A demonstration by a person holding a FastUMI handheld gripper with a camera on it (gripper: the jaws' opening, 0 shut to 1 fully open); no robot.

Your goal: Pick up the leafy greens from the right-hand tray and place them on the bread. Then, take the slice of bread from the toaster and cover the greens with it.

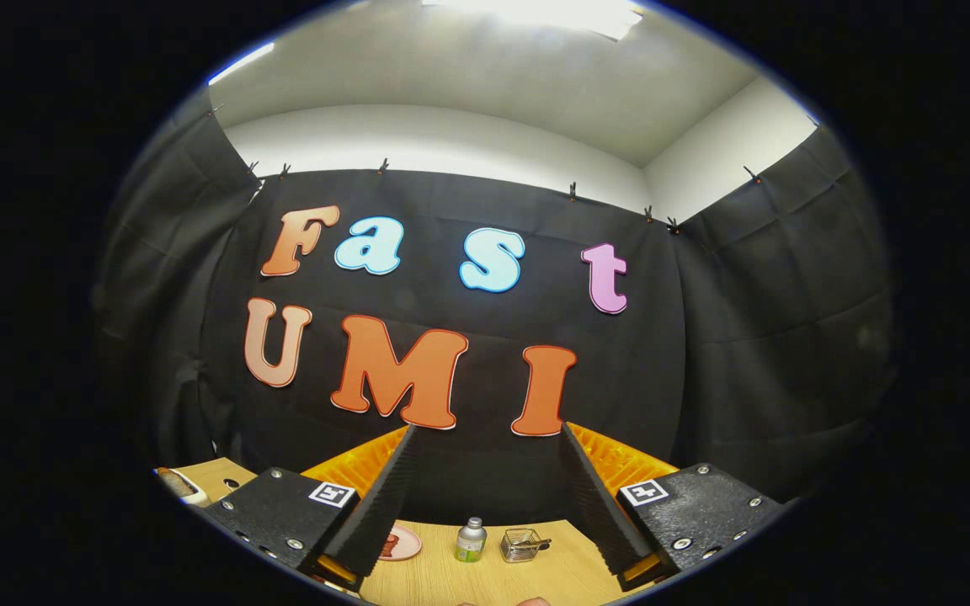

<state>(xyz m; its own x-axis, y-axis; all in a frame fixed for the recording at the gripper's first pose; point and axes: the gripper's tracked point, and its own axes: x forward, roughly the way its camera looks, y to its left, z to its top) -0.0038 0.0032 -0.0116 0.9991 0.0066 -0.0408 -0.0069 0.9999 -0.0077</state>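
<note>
1. Your gripper (485, 438) is released: the two fingers stand wide apart with nothing between them, and the ribbed black pads (384, 497) face each other across an open gap.
2. Each finger is orange behind its pad and is mounted on a black block that carries a small square marker.
3. The gripper is held above the wooden table (485, 581) and aims at the black cloth wall, so the table surface appears low down between the fingers.
4. On the table, beyond the gap, a small metallic bottle (471, 540) with a green label stands upright.
5. Just right of the bottle is a small wire basket (523, 544).
6. Left of the bottle, partly hidden by the left finger, is a pink plate (402, 543) holding something reddish; you cannot tell what it is.
7. Further left, beyond the left finger block, a white item (182, 486) rests at the table's edge. You cannot identify it.
8. The leafy greens, the tray, the bread and the toaster cannot be located from this position.
</note>
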